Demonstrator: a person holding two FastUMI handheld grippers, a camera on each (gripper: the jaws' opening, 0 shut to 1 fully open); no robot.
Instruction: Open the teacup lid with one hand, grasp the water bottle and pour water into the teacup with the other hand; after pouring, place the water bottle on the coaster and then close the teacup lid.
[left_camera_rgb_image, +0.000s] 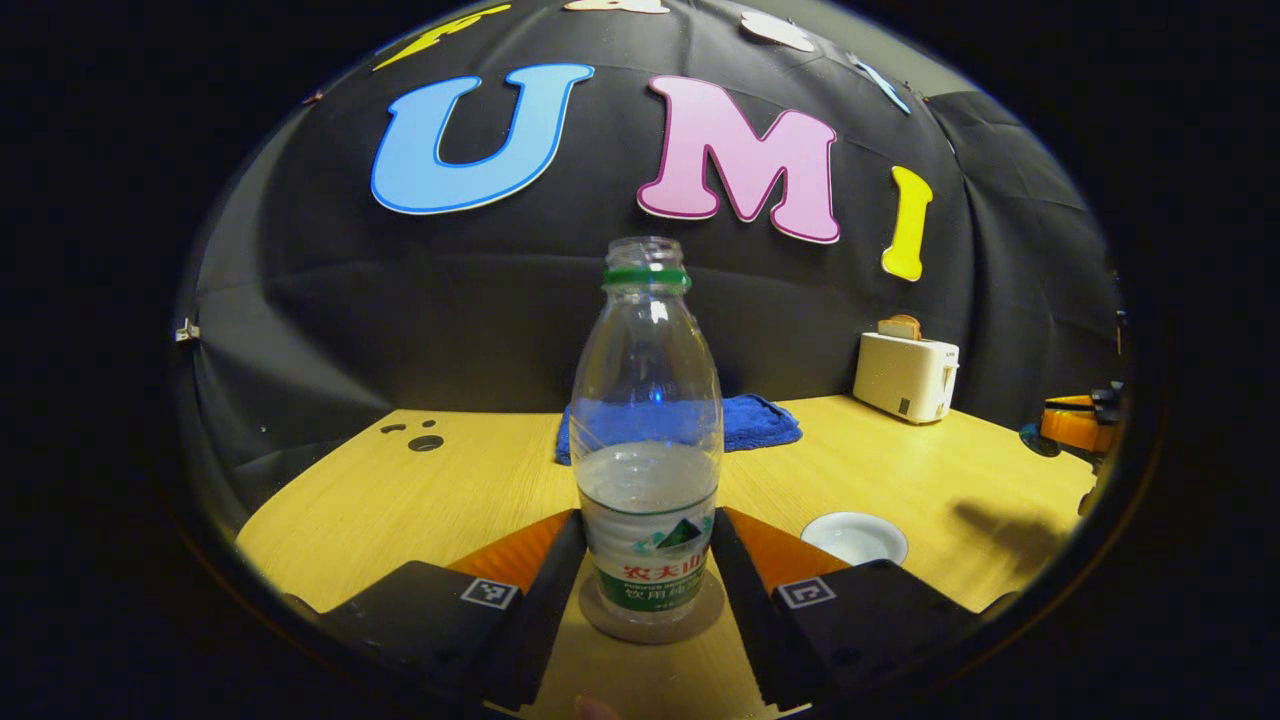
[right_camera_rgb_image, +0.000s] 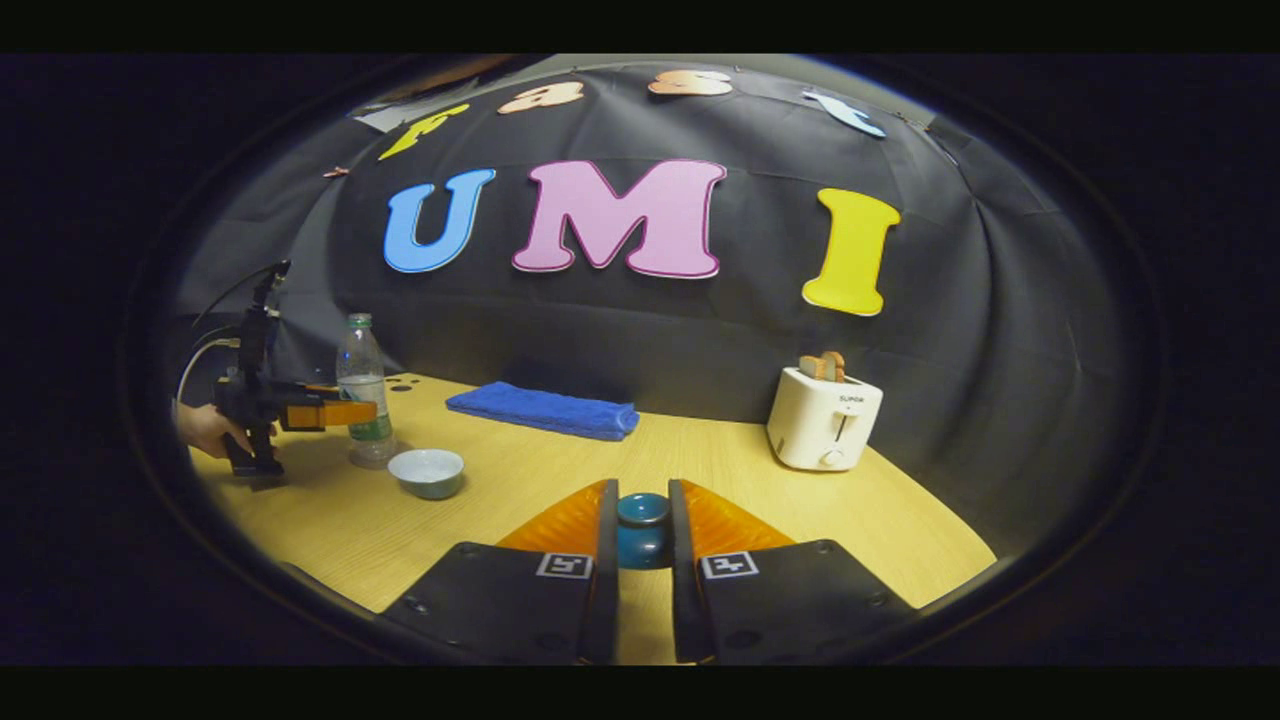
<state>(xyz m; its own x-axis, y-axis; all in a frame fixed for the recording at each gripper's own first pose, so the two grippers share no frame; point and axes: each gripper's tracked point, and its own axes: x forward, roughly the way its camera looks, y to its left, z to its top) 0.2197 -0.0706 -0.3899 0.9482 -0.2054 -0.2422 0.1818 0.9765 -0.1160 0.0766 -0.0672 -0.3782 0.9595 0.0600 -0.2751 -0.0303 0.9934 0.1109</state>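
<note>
Two grippers work over a wooden desk (right_camera_rgb_image: 700, 450). In the left gripper view, the left gripper (left_camera_rgb_image: 646, 580) has its fingers set on either side of the water bottle (left_camera_rgb_image: 648, 440), touching its labelled lower part; the bottle stands upright on a round coaster (left_camera_rgb_image: 652, 625), capless and about half full. At 3 o'clock from the bottle, just beside the right finger, sits a white teacup (left_camera_rgb_image: 854, 538). A blue towel (left_camera_rgb_image: 760, 420) lies behind the bottle at 12 o'clock, and a white toaster (left_camera_rgb_image: 905, 375) stands at 2 o'clock near the wall.

In the right gripper view, the right gripper (right_camera_rgb_image: 643, 560) is closed on a dark teal lid (right_camera_rgb_image: 642, 530), both fingers pressing its sides. Far off at 10 o'clock, a hand (right_camera_rgb_image: 205, 428) holds the left gripper against the bottle, with the teacup on the desk just to its right.
</note>
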